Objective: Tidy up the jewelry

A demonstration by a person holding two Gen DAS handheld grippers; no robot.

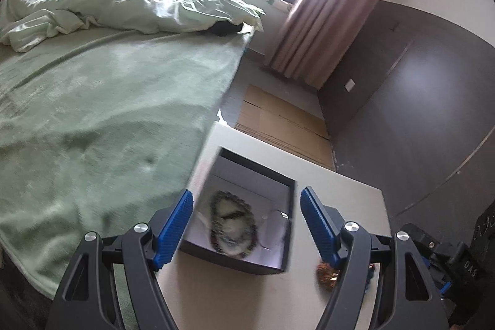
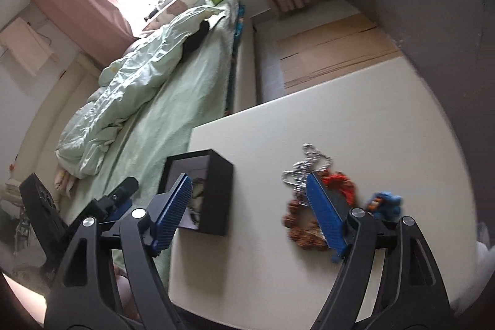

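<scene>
A black box [image 1: 278, 265] with a grey lining sits on the cream table [image 1: 216, 293], and blurred beaded bracelets [image 1: 232, 225] lie inside it. My left gripper [image 1: 246, 192] hovers open over the box, with nothing between its blue pads. A brown bead piece [image 1: 326, 272] lies by its right finger. In the right wrist view the box [image 2: 216, 175] stands left of a jewelry heap: a silver chain [image 2: 306, 166], a red piece [image 2: 340, 181], a brown bead bracelet [image 2: 300, 228] and a blue piece [image 2: 386, 203]. My right gripper [image 2: 247, 178] is open above the table, its right finger over the heap.
A bed with a green blanket [image 1: 108, 113] and a crumpled duvet [image 1: 123, 2] runs along the table's left edge. Flattened cardboard [image 1: 278, 119] lies on the floor beyond the table. A dark panel wall [image 1: 417, 113] and pink curtains [image 1: 324, 20] stand to the right.
</scene>
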